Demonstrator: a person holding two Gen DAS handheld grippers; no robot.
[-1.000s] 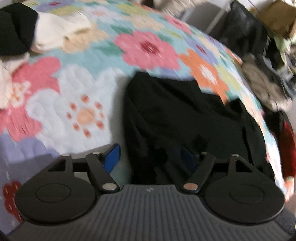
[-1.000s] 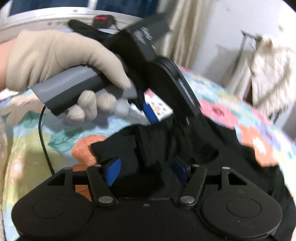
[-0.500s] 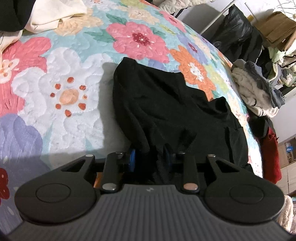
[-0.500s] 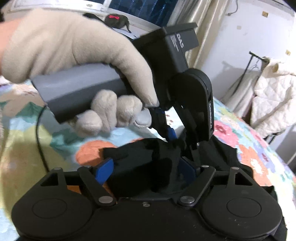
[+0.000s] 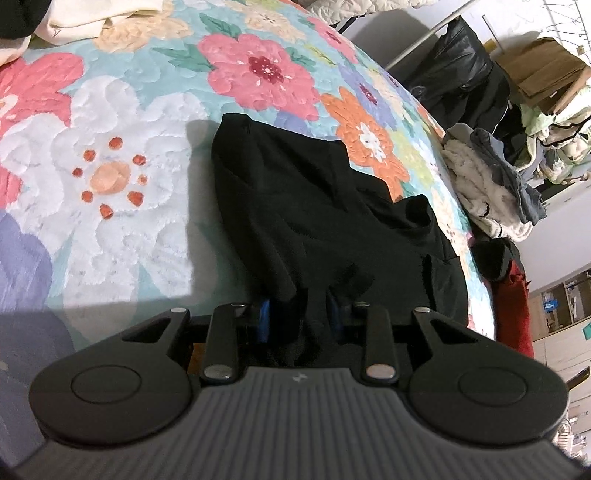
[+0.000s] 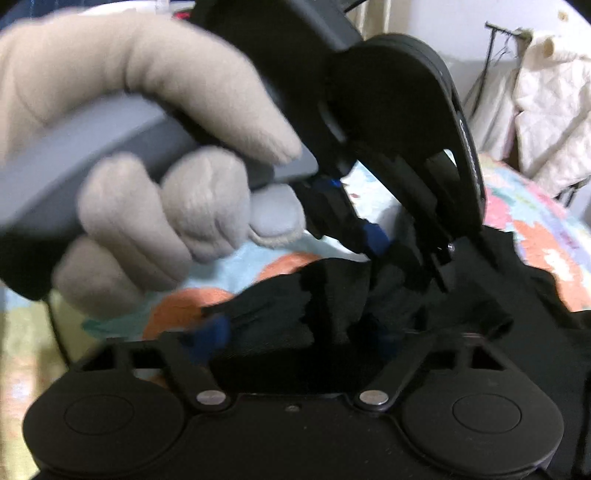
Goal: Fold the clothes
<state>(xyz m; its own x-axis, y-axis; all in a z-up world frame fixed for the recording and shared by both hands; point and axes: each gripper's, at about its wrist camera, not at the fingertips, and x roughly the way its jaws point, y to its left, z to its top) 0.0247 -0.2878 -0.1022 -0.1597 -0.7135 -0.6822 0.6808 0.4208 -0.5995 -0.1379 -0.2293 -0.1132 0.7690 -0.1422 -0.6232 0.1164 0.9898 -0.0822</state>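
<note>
A black garment lies crumpled on the flowered quilt. My left gripper is shut on its near edge, and a bunch of black cloth sits between the blue pads. In the right wrist view a gloved hand holds that left gripper, which pinches the black garment from above. My right gripper is just below it, open wide. Black cloth lies between its blurred blue fingers, and they do not clamp it.
Cream and black clothes are heaped at the quilt's far left. Past the bed's right edge are a pile of light and grey clothes, a black jacket and red cloth. A white quilted coat hangs at the right.
My left gripper went from open to shut on the garment's edge and holds it. The right gripper has come closer under the left one and is still open.
</note>
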